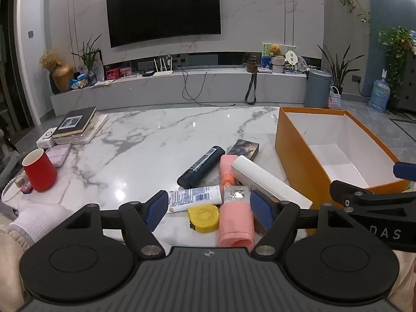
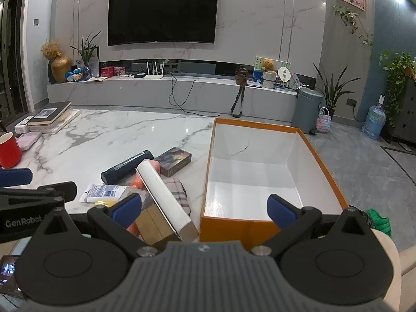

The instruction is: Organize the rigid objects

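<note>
A pile of objects lies on the marble table: a black bottle, a white tube, a yellow tape measure, a pink bottle, a long white box and a dark card box. My left gripper is open, its blue pads on either side of the pink bottle and tape measure. An empty orange box stands to the right. My right gripper is open over the orange box's near left corner, beside the white box.
A red cup, a pink case and stacked books sit at the table's left. A plaid pouch and a brown box lie under the white box. A gloved hand rests at the near left.
</note>
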`<state>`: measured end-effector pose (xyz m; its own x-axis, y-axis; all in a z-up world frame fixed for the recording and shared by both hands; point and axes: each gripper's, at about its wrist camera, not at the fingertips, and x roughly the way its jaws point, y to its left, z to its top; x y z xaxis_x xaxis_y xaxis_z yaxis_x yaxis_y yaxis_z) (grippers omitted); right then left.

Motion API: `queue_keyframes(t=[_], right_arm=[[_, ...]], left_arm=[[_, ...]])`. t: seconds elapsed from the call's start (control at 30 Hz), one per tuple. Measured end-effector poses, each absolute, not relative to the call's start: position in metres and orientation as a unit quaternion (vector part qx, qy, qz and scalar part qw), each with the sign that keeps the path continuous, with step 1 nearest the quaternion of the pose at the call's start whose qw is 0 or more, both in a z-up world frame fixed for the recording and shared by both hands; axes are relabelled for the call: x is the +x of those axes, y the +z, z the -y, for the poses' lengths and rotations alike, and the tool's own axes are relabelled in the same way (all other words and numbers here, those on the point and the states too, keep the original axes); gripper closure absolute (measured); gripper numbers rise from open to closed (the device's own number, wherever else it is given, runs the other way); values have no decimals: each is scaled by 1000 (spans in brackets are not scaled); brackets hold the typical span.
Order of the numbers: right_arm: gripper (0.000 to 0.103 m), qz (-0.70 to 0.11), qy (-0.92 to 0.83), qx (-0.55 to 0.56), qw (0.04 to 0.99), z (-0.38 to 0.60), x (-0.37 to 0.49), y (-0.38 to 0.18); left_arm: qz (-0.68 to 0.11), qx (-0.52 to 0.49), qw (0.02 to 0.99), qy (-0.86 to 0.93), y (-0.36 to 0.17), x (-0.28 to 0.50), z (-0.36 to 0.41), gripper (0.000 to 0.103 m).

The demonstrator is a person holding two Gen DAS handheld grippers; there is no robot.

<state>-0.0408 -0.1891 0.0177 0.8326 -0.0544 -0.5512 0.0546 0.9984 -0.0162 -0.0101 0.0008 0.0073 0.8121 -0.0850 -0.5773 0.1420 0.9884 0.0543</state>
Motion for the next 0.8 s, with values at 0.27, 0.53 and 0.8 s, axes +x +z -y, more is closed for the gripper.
queue_keyframes(t=[0.27, 0.53, 0.8], right_arm=[[2, -288, -29, 2, 957, 190, -39, 17], [2, -292, -34, 3, 956, 191, -39, 14], [2, -293, -31, 0, 955, 189, -38, 13]], left_arm=[[-306, 46, 949, -69, 5, -12, -1, 24], [-306, 45, 949, -67, 4, -13, 0, 24], [-312, 42, 947, -69, 4, -13, -1, 24]])
